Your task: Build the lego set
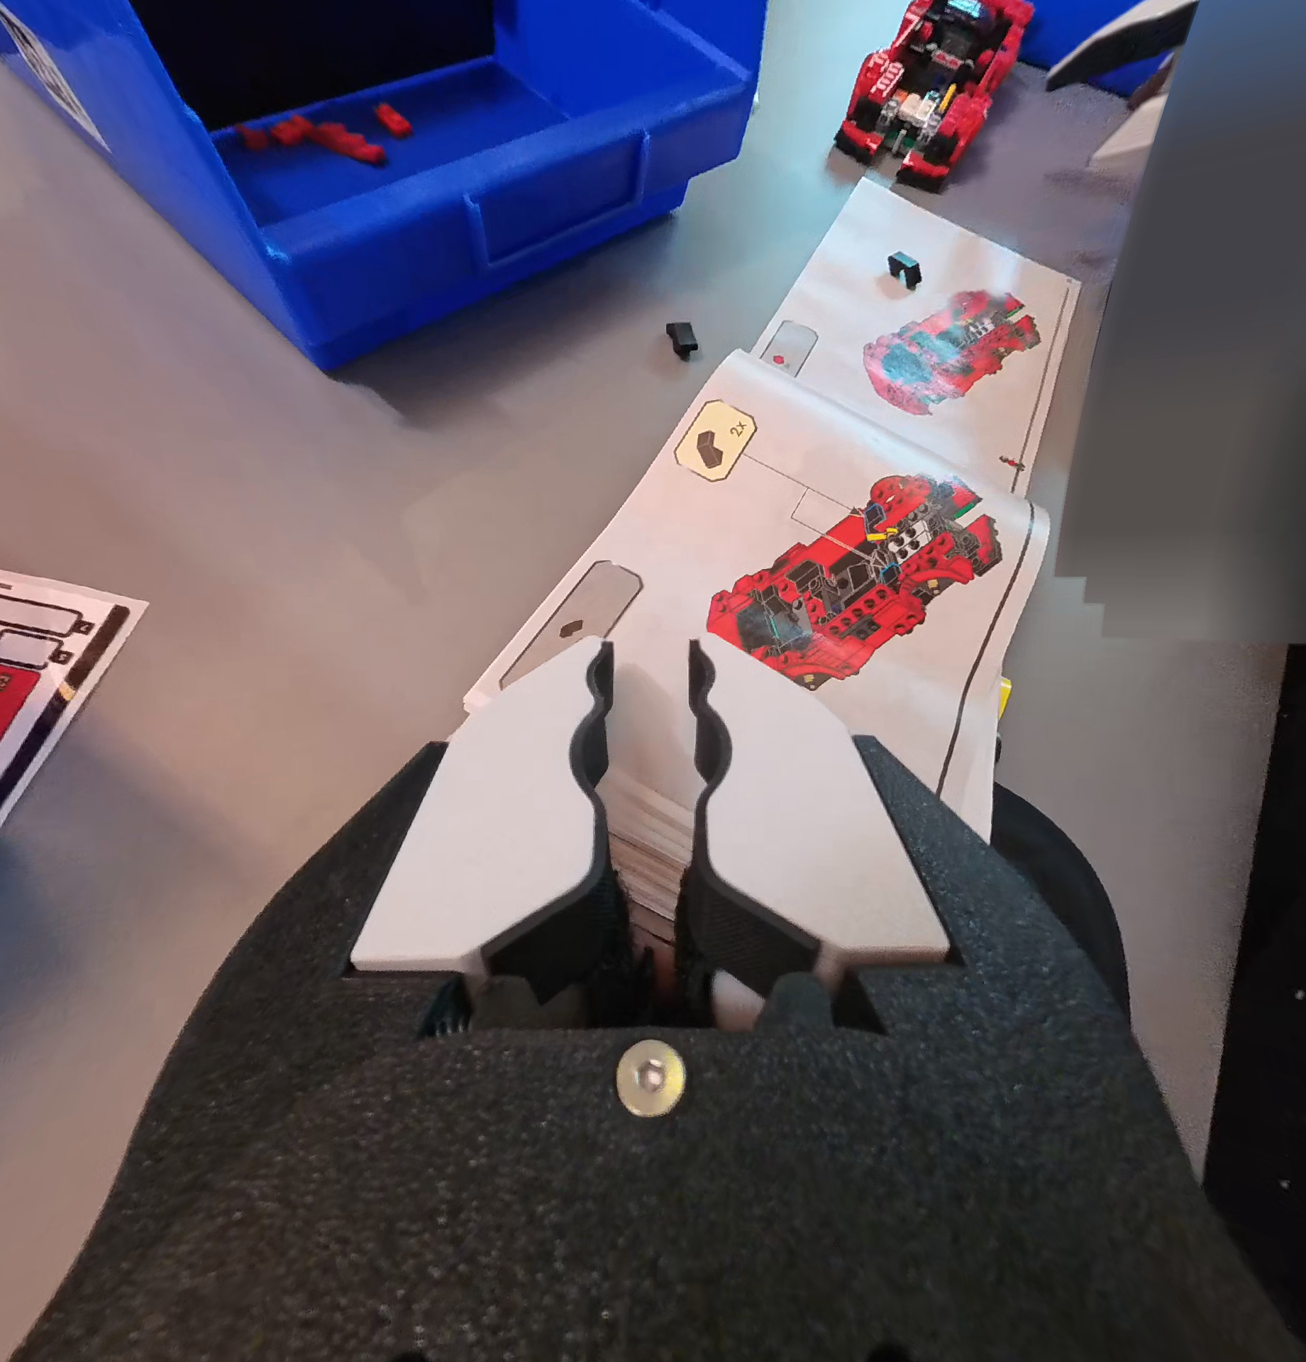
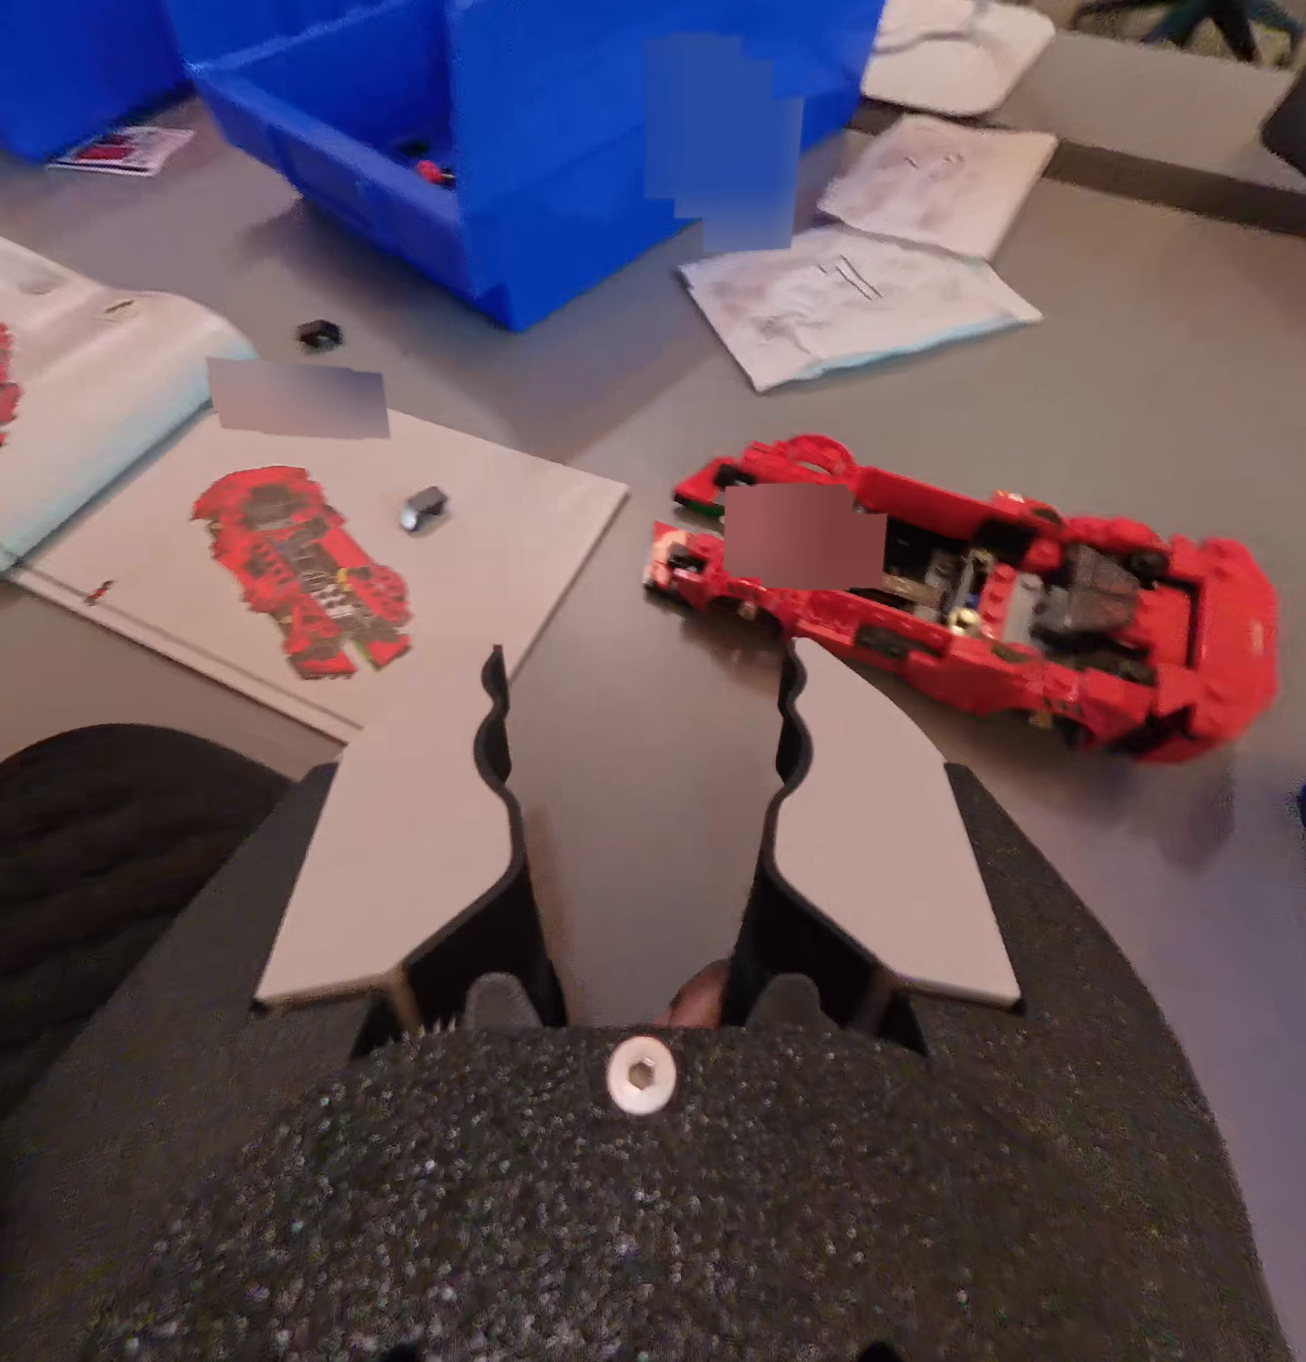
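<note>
The part-built red Lego car lies on the grey table, just right of my right gripper. That gripper is wide open and empty above bare table. The car also shows far off in the left wrist view. The open instruction booklet lies under my left gripper, whose jaws stand a narrow gap apart with nothing between them, over the booklet's near edge. One small black piece sits on the booklet's far page, another on the table beside it. Both pieces show in the right wrist view.
A blue bin holds several red pieces; it also shows in the right wrist view. A sticker sheet lies at the left. Two paper bags lie behind the car. A black object stands at the right. Some 35 centimetres of space lies between my two pairs of fingers.
</note>
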The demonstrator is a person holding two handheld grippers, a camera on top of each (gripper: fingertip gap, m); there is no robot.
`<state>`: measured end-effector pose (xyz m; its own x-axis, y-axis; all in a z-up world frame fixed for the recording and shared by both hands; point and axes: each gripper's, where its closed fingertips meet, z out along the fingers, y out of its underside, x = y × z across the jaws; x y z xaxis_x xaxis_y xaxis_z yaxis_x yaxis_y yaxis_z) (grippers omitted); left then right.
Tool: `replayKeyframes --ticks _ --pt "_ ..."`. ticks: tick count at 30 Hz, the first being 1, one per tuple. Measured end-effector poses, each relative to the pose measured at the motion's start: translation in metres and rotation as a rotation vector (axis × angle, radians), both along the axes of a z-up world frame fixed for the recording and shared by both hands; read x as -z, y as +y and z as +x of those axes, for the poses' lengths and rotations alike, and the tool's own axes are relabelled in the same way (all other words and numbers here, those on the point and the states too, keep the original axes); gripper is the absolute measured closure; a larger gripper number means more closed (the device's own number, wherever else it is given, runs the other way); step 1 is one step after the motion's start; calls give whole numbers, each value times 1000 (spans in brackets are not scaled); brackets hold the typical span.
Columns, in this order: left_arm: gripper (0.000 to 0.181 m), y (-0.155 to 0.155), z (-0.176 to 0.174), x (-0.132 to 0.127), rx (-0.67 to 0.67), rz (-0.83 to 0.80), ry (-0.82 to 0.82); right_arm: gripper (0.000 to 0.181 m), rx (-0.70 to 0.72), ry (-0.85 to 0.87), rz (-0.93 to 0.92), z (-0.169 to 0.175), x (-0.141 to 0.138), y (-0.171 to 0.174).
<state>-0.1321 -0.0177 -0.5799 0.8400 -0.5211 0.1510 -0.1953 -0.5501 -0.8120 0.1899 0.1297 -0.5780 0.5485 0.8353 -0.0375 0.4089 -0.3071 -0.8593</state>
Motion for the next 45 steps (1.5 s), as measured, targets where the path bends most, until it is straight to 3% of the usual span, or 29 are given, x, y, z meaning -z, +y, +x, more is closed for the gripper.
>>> replayKeyframes --ticks 5,14,23,28,30,33,38,42,45 --pt "164 -1 0 -4 -2 60 21 104 45 39 -75 7 12 14" --pt "166 3 -6 -3 -73 100 89 107 -12 61 -268 2 25 10" --pt "165 5 -9 1 -98 79 109 119 -15 111 -322 2 23 12" --pt "161 5 -8 -1 -81 32 44 119 -13 58 -276 2 26 10" --pt "157 8 -7 -7 -73 30 38 119 -9 21 -244 3 27 7" --pt "155 22 -3 -34 -30 107 185 115 -3 -49 -172 6 29 4" --pt "153 46 43 -89 79 237 199 113 -56 -11 -125 -19 -4 -5" --pt "149 57 75 -106 125 329 198 112 -209 -72 -53 -65 -54 -5" --pt "147 62 96 -115 161 397 106 112 -358 -133 12 -113 -85 -4"
